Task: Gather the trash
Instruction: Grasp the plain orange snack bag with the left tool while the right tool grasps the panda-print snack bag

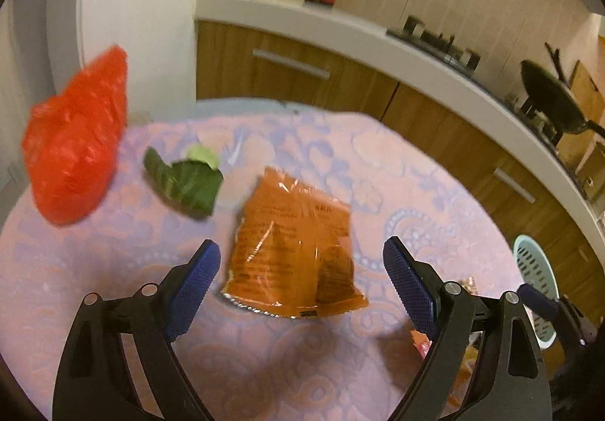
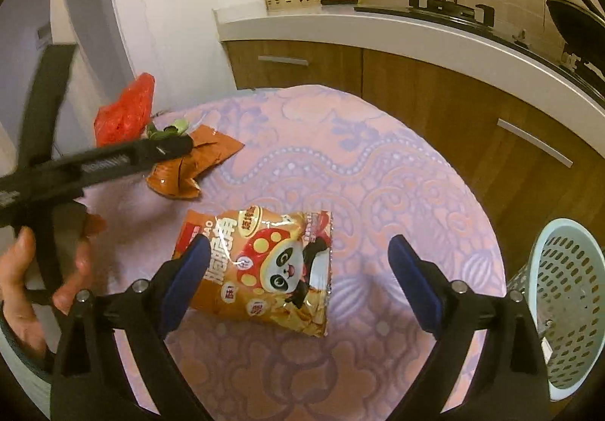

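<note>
An orange snack wrapper (image 1: 293, 243) lies on the round table, just ahead of and between the fingers of my open left gripper (image 1: 302, 262). It also shows in the right wrist view (image 2: 196, 164), partly behind the left gripper's body. A panda-printed snack bag (image 2: 264, 266) lies flat between the fingers of my open right gripper (image 2: 300, 254). A green vegetable scrap (image 1: 185, 181) and a red plastic bag (image 1: 75, 141) sit at the table's far left. A pale blue perforated trash basket (image 2: 567, 304) stands to the right of the table.
The table has a pink and lilac patterned cloth (image 2: 378, 175). Behind it runs a kitchen counter (image 2: 416, 28) with wooden cabinets, a cream basket, sauce bottles, a gas hob and a black pan. A hand (image 2: 22, 270) holds the left gripper at the left.
</note>
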The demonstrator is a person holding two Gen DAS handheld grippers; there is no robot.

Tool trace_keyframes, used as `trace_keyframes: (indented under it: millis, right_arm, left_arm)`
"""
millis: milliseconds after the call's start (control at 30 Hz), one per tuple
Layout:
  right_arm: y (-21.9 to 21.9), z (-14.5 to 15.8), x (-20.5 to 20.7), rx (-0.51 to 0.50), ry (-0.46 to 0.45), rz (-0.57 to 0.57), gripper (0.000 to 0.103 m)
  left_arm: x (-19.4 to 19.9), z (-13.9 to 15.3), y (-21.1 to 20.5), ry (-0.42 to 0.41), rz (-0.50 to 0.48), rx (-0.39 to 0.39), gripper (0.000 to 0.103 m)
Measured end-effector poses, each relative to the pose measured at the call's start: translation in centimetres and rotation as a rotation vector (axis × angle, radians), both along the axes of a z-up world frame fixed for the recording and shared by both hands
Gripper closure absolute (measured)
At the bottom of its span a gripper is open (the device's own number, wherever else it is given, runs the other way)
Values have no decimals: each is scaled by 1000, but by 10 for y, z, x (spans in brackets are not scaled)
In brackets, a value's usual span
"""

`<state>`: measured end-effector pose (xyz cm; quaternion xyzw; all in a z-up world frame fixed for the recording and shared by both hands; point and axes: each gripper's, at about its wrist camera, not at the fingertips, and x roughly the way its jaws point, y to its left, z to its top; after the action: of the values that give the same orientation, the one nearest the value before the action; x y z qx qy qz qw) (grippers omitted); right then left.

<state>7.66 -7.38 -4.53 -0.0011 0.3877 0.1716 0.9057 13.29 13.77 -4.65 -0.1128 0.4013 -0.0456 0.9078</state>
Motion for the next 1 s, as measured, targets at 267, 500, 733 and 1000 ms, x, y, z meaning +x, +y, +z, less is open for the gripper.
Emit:
trace_keyframes:
  millis: [267,500,733,1000]
  right_arm:
    - [14,-9,2,-33,61,60,8]
    - [37,-16,-1,-130,73,108,8]
    - [45,-24,12,-138,137,103,8]
    - [48,-19,6,-152,85,76,76]
  left_arm:
    - [11,-13,-9,44,-17,54,19]
    - [12,-14,-15,46,-9,97,23]
    - [8,-14,-8,29,6,61,36]
    - [0,-8,-13,-17,13,89,57]
